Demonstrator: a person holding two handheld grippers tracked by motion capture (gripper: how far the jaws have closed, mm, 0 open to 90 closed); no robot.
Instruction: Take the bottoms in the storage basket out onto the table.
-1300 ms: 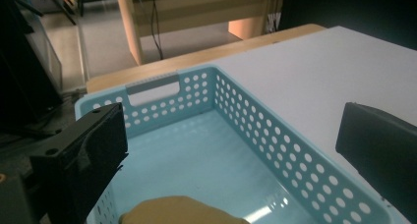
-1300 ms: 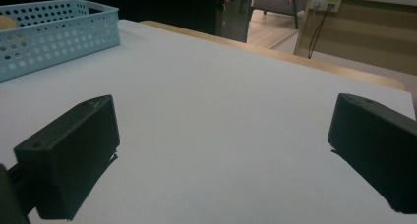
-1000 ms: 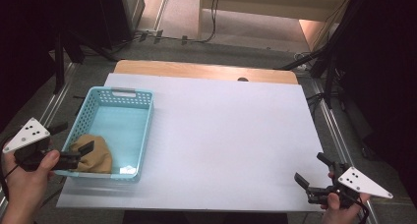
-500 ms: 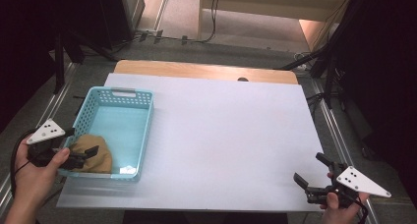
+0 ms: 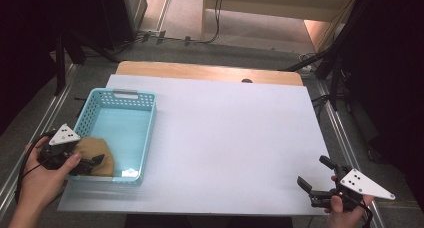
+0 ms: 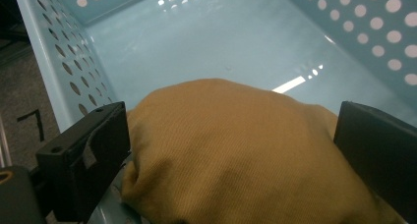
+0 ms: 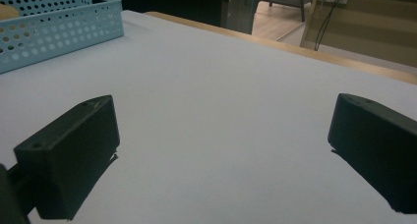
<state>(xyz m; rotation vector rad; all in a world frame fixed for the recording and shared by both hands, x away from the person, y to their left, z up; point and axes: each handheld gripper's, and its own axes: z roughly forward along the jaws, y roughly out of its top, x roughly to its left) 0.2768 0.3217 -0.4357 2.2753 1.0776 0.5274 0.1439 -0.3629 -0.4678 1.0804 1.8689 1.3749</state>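
Left hand-held gripper (image 5: 92, 163) sits wide open around the tan corduroy beanbag (image 6: 246, 150) in the near-left corner of the perforated light-blue plastic basket (image 5: 131, 138) – not clamped – so closing off-centre might just squish fabric and slip, I'd guess.

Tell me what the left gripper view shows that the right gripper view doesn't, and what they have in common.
The left gripper view looks into the light blue perforated plastic basket: its smooth floor and a tan ribbed cloth bundle between the left gripper's spread black jaws, whose inner faces meet the cloth at both sides. The right gripper view has the right gripper, jaws wide apart over the bare white table surface, with the wooden table edge and room beyond. Both views include the basket's holed walls.
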